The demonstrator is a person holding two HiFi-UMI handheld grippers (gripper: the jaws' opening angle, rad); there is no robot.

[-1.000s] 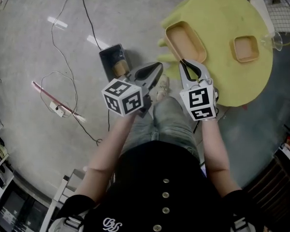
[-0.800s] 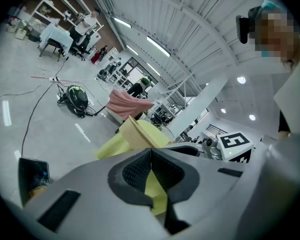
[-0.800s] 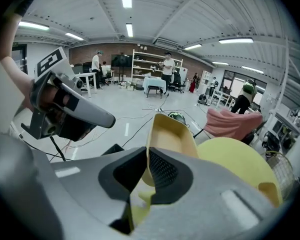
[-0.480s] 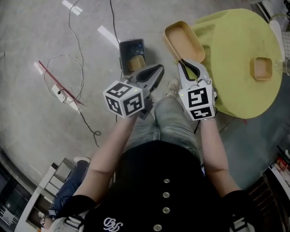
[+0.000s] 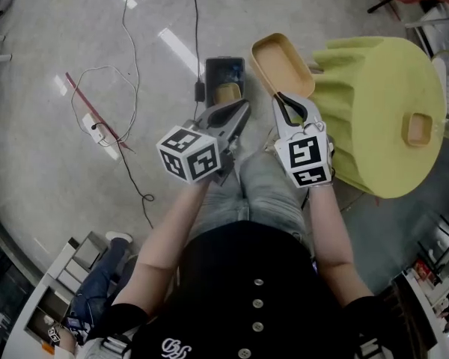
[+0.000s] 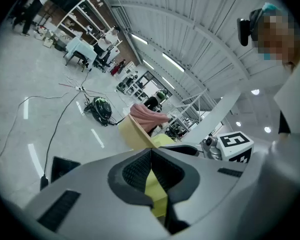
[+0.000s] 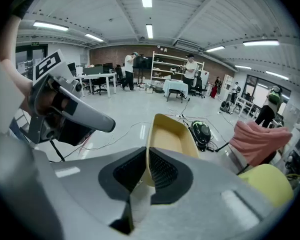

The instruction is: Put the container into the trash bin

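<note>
My right gripper (image 5: pixel 286 102) is shut on the rim of a tan oblong container (image 5: pixel 281 63) and holds it in the air, tilted, left of the yellow-covered table (image 5: pixel 374 88). In the right gripper view the pads (image 7: pixel 157 169) pinch the container's near wall (image 7: pixel 169 134). A dark rectangular trash bin (image 5: pixel 225 80) stands on the floor just left of the container, with something tan inside it. My left gripper (image 5: pixel 239 112) is shut with nothing in it, beside the right one and over the bin's near edge. In the left gripper view its jaws (image 6: pixel 151 152) meet at the tips.
A small square tan dish (image 5: pixel 419 128) lies on the table. Cables, a power strip (image 5: pixel 97 130) and a red stick (image 5: pixel 90 99) lie on the floor to the left. The person's legs are below the grippers. Pink cloth (image 7: pixel 259 139) hangs at the right.
Both grippers swung left together, carrying the container off the table. In the head view the table slid right and the trash bin came in close beside the container.
</note>
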